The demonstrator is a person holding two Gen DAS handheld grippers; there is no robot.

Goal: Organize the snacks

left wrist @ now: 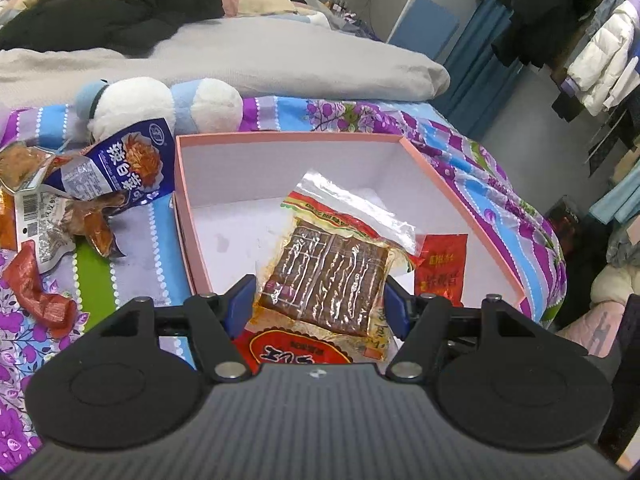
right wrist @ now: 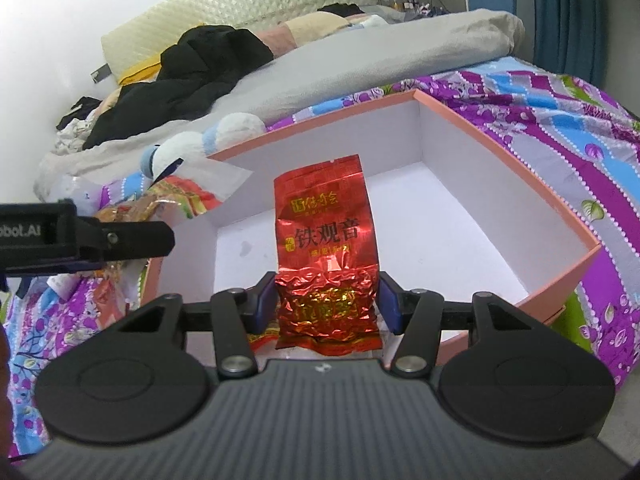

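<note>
A pink box (left wrist: 288, 136) with a white inside lies open on the flowered bedspread. My left gripper (left wrist: 320, 302) is shut on a clear packet of brown snack slabs (left wrist: 332, 276), held tilted over the box's near edge. My right gripper (right wrist: 326, 300) is shut on a red foil tea packet (right wrist: 326, 236), upright over the near part of the box (right wrist: 500, 136). That red packet's top (left wrist: 440, 268) shows just right of the clear one. One left finger (right wrist: 132, 240) reaches in from the left edge. A red and yellow packet (left wrist: 296, 350) lies under the left gripper.
Loose snack packets lie left of the box: a blue one (left wrist: 120, 168), brown ones (left wrist: 80, 228), a red one (left wrist: 36, 284). A white and blue plush toy (left wrist: 160, 108) sits behind them. A grey duvet (left wrist: 240, 56) and black clothing (left wrist: 120, 4) fill the far bed.
</note>
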